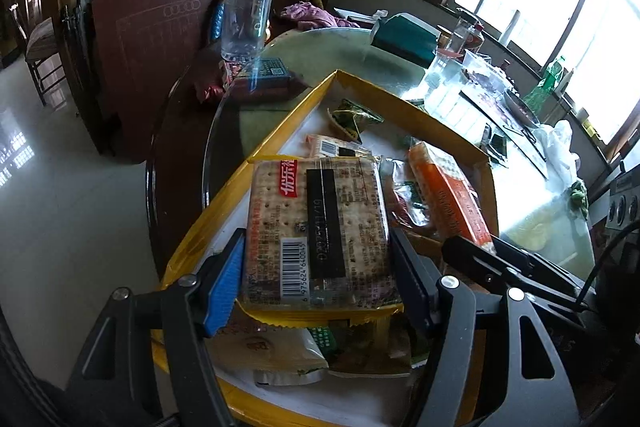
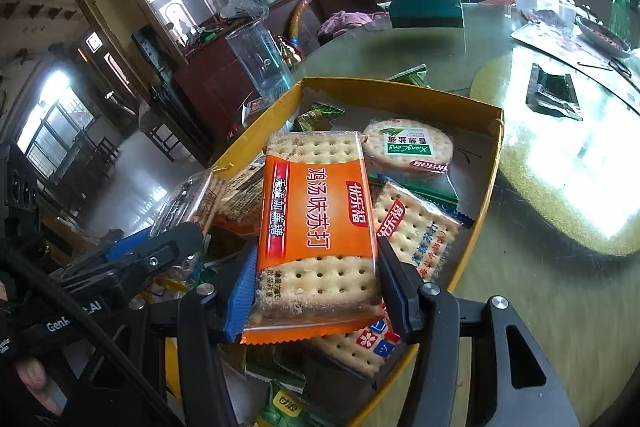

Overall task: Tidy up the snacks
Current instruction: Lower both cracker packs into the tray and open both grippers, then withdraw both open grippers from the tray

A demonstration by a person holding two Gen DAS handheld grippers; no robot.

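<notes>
A shallow yellow box (image 1: pixel 288 119) (image 2: pixel 400 95) on the round table holds several cracker packs and small green packets (image 1: pixel 352 119). Just above it, my left gripper (image 1: pixel 316 247) is shut on a yellow-edged cracker pack (image 1: pixel 316 195), barcode side up, with the pads pressing its two long sides. My right gripper (image 2: pixel 318 255) is shut on an orange cracker pack (image 2: pixel 316 203) over the box's middle. Each gripper shows in the other view: the right gripper (image 1: pixel 472 247) beside the left one, the left gripper (image 2: pixel 168 243) at the box's left rim. A round cracker pack (image 2: pixel 408 147) lies in the far corner.
A clear plastic cup (image 1: pixel 246 19) (image 2: pixel 262 63) stands just beyond the box near the table edge. A green box (image 1: pixel 404 35), a clear food container (image 2: pixel 544 5), a black packet (image 2: pixel 554 91) and bottles sit farther back on the glass turntable (image 2: pixel 440 47). The floor drops away on the left.
</notes>
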